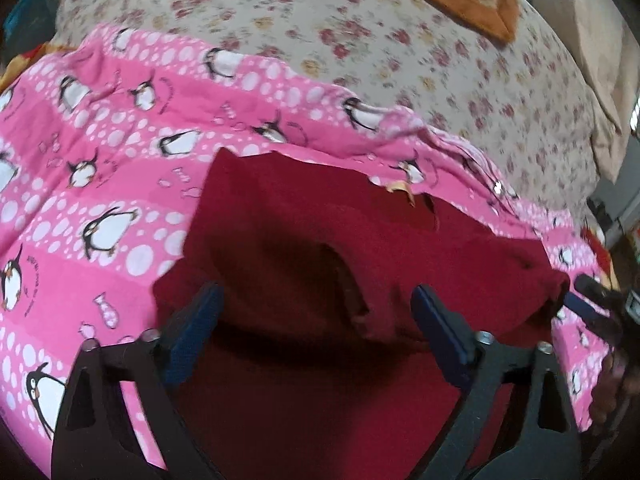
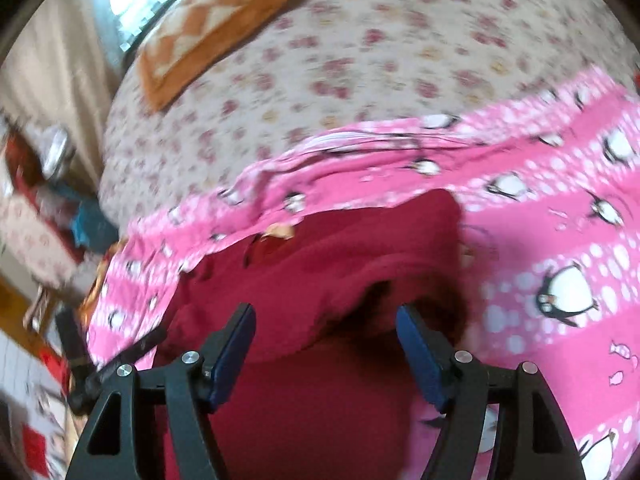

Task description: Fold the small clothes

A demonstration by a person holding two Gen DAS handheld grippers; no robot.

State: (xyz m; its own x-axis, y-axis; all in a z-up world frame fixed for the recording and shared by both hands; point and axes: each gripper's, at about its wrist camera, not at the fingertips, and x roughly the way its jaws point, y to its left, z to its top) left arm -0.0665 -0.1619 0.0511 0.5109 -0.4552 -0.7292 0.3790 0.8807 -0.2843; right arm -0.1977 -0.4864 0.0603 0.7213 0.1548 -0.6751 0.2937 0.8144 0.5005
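Left claw (image 1: 316, 304) hangs released above the dark red garment (image 1: 304, 220), pads clear of the cloth. Right claw (image 2: 326, 320) gapes too, nothing pinched. That garment lies on the pink penguin sheet (image 1: 100, 152) spread over the floral bed (image 1: 360, 40).

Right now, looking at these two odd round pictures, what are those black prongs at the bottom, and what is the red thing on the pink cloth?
A person holds a hand-held gripper in each hand; a camera on each looks along its two fingers. One picture is from the left hand-held gripper, the other from the right hand-held gripper. Both stand open and hold nothing. Beneath them a dark red garment lies on a pink penguin-print cloth, spread over a flowered bedsheet. An orange cushion lies further back.
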